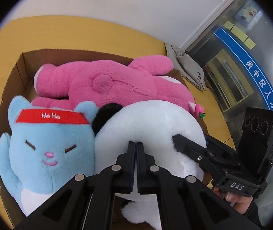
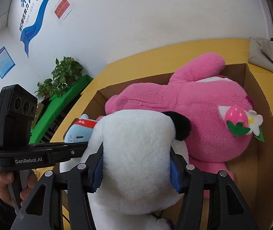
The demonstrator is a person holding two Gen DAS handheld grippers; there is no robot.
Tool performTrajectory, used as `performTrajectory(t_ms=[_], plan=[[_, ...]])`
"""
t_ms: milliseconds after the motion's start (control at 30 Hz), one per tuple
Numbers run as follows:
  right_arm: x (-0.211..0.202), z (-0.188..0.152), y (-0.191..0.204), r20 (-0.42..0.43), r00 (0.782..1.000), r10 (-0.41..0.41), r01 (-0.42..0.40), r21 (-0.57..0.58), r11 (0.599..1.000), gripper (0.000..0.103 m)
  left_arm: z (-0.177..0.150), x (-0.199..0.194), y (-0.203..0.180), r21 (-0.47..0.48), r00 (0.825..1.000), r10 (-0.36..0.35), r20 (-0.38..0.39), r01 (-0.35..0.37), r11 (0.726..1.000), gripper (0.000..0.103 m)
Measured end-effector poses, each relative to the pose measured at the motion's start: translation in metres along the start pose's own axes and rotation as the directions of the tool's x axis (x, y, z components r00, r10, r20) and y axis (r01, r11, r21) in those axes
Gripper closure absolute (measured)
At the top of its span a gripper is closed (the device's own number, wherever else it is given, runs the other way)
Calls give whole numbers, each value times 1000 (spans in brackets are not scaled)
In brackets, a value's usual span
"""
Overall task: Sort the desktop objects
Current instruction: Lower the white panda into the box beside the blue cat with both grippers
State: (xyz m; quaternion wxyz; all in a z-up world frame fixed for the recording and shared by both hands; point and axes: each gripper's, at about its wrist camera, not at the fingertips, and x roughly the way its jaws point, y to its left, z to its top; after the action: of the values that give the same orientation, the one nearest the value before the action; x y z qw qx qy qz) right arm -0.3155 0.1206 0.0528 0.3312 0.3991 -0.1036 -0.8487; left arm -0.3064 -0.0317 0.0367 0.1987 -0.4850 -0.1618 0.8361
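Observation:
A white and black panda plush [image 1: 149,126] sits at the near end of an open cardboard box [image 1: 21,65], between a blue cat plush [image 1: 48,153] with a red "Ha Ha" headband and a large pink plush [image 1: 107,84]. My left gripper [image 1: 135,145] is shut, its tips pressed against the panda's white fur. My right gripper [image 2: 136,153] is shut on the panda [image 2: 136,143], its blue pads squeezing both sides. The right gripper also shows in the left wrist view [image 1: 178,141], at the panda's right side. The pink plush [image 2: 203,118] bears a strawberry and flower. The blue cat [image 2: 78,132] peeks out behind the panda.
The box [image 2: 266,115] stands on a yellow table [image 1: 78,32]. A grey cloth bag [image 1: 186,65] lies beyond the box's far right corner. A white wall is behind the table. A potted plant [image 2: 59,78] and green surface [image 2: 59,103] are off to the left.

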Motion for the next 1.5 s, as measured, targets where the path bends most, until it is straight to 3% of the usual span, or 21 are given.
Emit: performTrajectory(t_ms=[133, 167, 200, 233, 267, 300, 433, 533, 567, 633, 867, 1167, 1267, 1500], plan=[[-12, 3, 0, 46, 998, 38, -40, 30, 999, 44, 1, -22, -2, -6, 999, -4, 42, 4, 1000, 99], [-12, 3, 1, 31, 999, 31, -31, 20, 999, 43, -2, -24, 0, -17, 999, 0, 37, 0, 1000, 91], [-10, 3, 1, 9, 1000, 21, -21, 14, 1000, 35, -5, -22, 4, -34, 1000, 8, 21, -7, 999, 83], [-6, 2, -4, -15, 1000, 10, -10, 22, 1000, 29, -8, -21, 8, -51, 1000, 16, 5, -15, 999, 58], [-4, 1, -11, -37, 999, 1, 1, 39, 999, 16, -11, -18, 13, -72, 1000, 18, -8, -18, 997, 42], [-3, 1, -19, -59, 998, 5, -1, 63, 998, 7, -15, -14, 17, -96, 1000, 15, -18, -17, 995, 38], [-2, 2, -40, -128, 990, 51, -38, 108, 993, 5, -25, -6, 25, -168, 998, -61, -32, 55, 984, 29], [5, 2, -45, -174, 982, 79, -66, 82, 994, 9, -26, 6, 22, -182, 994, -98, -48, 87, 979, 28], [9, 1, -47, -189, 977, 95, -83, 72, 994, 21, -26, 11, 22, -184, 994, -94, -52, 83, 980, 28], [17, -3, -50, -200, 973, 113, -102, 64, 993, 27, -25, 16, 20, -177, 993, -106, -51, 95, 980, 28], [4, -8, -49, -123, 968, 218, -206, 99, 973, 50, -24, 15, 6, -146, 983, -180, -34, 173, 974, 26], [-35, 15, -23, -13, 952, 305, -304, 58, 951, 52, -2, -39, -20, -93, 979, -167, 115, 178, 980, 30], [-30, 18, -26, -27, 956, 293, -291, 74, 954, 52, -3, -26, -17, -99, 986, -149, 74, 156, 983, 33], [17, -11, -53, -176, 956, 233, -205, 165, 965, 52, -22, 28, 4, -123, 995, -88, -42, 82, 989, 35]])
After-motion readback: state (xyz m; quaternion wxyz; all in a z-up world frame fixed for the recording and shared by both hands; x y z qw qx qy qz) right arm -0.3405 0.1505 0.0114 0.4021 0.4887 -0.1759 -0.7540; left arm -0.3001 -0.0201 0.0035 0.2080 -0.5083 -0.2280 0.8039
